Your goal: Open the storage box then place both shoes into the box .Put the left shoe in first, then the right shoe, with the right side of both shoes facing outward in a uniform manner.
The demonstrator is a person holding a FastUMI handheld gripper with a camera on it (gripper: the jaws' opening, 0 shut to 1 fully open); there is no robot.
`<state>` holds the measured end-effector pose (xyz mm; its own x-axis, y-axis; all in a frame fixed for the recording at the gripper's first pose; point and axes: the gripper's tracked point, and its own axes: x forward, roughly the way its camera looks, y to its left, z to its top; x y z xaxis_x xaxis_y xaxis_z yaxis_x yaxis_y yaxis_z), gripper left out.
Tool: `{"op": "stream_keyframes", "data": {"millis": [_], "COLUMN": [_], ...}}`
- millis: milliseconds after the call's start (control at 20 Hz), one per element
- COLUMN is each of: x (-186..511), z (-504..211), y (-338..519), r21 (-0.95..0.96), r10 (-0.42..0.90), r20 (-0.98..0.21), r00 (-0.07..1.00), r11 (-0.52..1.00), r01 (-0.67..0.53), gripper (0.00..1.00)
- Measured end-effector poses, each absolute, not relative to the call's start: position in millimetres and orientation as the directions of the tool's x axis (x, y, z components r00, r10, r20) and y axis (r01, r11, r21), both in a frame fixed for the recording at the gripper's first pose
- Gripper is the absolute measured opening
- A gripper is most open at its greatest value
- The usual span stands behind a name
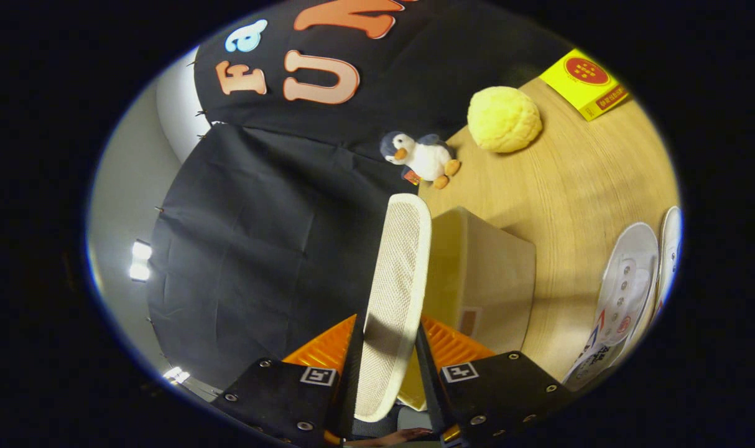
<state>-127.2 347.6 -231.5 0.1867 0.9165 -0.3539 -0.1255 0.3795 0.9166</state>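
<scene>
Both fingers of the gripper (387, 348) press on the storage box lid (395, 292), a pale panel with a woven mesh face that stands on edge between them at the lower centre of the frame and reaches up toward the middle. Just right of the lid sits the beige storage box (486, 280), its near wall plain, resting on the wooden table (576, 186). At the right side lie two white shoes (629, 292), side by side. In the upper right are a toy penguin (422, 158), a yellow bun-shaped ball (504, 119) and a yellow carton (586, 82).
</scene>
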Motion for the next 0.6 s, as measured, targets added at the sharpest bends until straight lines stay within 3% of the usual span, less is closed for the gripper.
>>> {"op": "stream_keyframes", "data": {"millis": [250,600], "x": [-129,-122], "z": [-178,-135], "y": [387,459], "r21": [0.914,0.921], "r10": [0.937,0.952], "r20": [-0.3,-0.257], "r00": [0.177,0.164], "r11": [0.336,0.293], "r01": [-0.228,-0.258], "gripper": [0.31,0.14]}}
